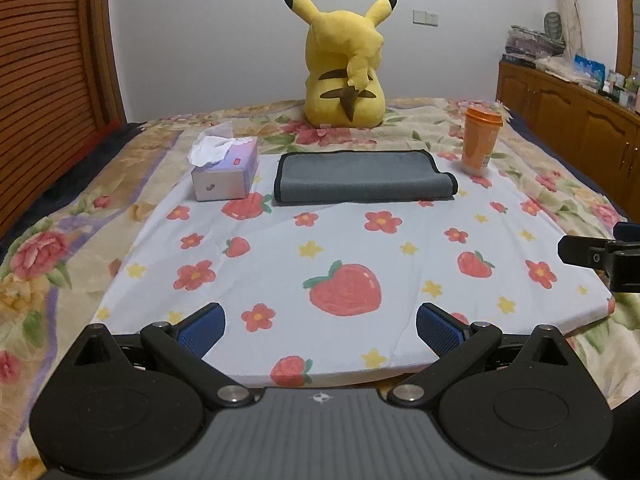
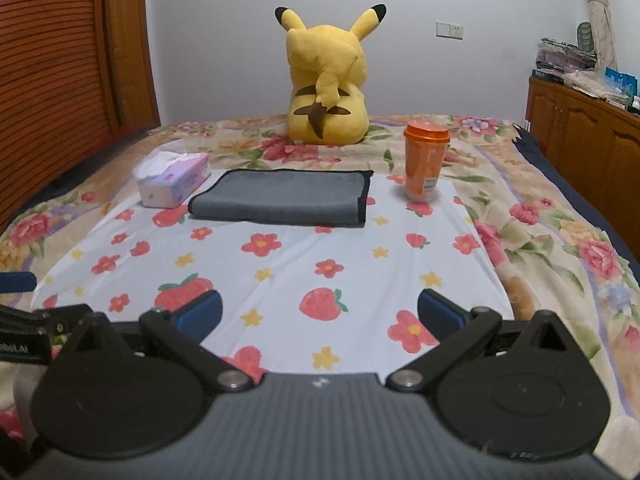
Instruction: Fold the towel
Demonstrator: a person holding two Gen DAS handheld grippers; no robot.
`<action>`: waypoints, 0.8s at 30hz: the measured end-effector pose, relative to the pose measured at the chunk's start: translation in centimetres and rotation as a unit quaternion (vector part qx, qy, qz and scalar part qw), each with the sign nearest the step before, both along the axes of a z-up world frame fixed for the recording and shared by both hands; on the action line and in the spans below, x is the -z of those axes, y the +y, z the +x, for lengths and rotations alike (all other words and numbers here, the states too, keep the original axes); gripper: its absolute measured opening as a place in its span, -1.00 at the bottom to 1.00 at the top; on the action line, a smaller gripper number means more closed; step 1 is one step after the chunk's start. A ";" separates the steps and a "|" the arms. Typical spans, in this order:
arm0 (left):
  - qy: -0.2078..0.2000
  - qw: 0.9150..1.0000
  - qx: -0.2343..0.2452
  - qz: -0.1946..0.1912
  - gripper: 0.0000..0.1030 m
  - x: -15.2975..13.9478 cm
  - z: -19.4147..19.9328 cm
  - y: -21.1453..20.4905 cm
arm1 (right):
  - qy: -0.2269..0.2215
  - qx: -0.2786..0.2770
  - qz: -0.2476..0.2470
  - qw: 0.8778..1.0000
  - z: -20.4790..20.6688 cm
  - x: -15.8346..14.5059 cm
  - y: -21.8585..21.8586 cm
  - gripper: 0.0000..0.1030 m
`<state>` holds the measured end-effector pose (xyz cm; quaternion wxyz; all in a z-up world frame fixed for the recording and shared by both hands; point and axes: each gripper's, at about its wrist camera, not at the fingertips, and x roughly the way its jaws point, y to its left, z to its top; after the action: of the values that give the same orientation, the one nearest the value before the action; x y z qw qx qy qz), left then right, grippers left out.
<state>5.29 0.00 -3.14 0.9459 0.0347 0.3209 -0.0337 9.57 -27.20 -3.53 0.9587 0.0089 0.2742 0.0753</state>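
Observation:
A grey towel (image 1: 360,176) with black trim lies folded into a flat rectangle at the far side of a white strawberry-print mat (image 1: 340,248); it also shows in the right wrist view (image 2: 284,198). My left gripper (image 1: 320,330) is open and empty, low over the mat's near edge, far from the towel. My right gripper (image 2: 320,316) is open and empty, also over the near part of the mat (image 2: 280,264). Part of the right gripper shows at the right edge of the left wrist view (image 1: 600,256).
A tissue box (image 1: 226,170) stands left of the towel, an orange cup (image 1: 480,140) right of it. A yellow Pikachu plush (image 1: 344,68) sits behind on the floral bedspread (image 1: 60,248). Wooden cabinets (image 1: 572,120) line the right wall; a slatted wooden door (image 1: 44,80) is on the left.

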 end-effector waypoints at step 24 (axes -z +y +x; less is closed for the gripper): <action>-0.092 0.996 -0.008 0.011 1.00 -2.1 -2.5 0.2 | -0.050 0.016 0.021 0.998 -1.1 -0.4 -1.1 1.00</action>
<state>2.78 0.21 -1.00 0.9712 0.0460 0.2331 -0.0191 8.50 -28.31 -3.15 0.9719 0.0294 0.2242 0.0660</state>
